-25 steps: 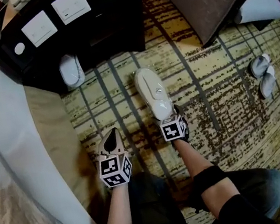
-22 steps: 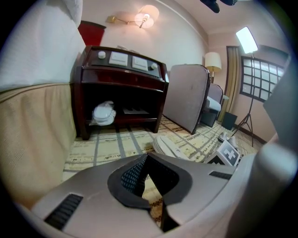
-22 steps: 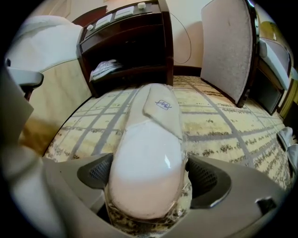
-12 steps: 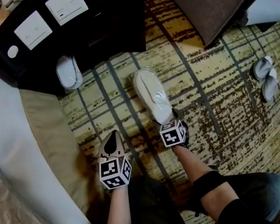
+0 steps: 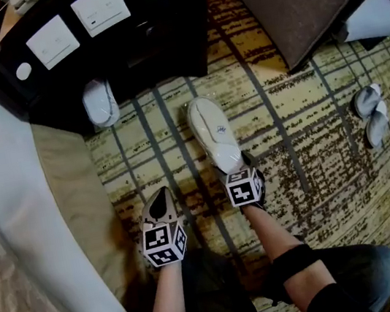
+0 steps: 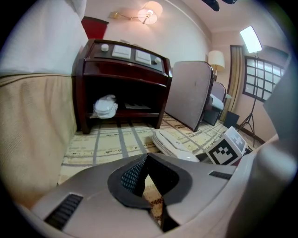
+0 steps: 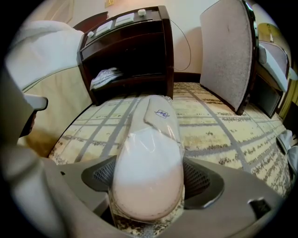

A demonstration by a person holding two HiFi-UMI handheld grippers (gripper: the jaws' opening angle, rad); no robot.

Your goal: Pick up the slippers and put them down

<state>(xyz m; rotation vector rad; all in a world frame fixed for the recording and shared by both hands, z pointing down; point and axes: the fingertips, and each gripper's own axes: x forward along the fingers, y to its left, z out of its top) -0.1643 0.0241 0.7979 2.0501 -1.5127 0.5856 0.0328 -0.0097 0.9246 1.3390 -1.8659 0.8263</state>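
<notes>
**One wrapped pair in the claw, pick-up under way**

Wide patterned carpet fills the floor, with the bed down the left and the dark nightstand at the top. Out in the open between them lie the slippers, a white pair sealed in clear plastic. They lie lengthwise, toe toward the nightstand and heel toward the person. A second wrapped pair sits on the nightstand's lower shelf, and a loose pair lies well off to the right.

This looks like the pick-up step: the grab is made and the lift is due. From here I can't tell whether the heel has left the carpet. The next move calls for a clean raise. The hold is only at the heel end, so the long toe end may droop or swing, and the slick wrap could slip.

Now the claws. The right gripper stands nearly as wide as it goes. Its jaws have just been closing, with the heel of the slippers between them. The package fills the gap and both pads sit against its sides, so I call it grasping. The left gripper hangs beside it over bare carpet, clenched tight on nothing.
</notes>
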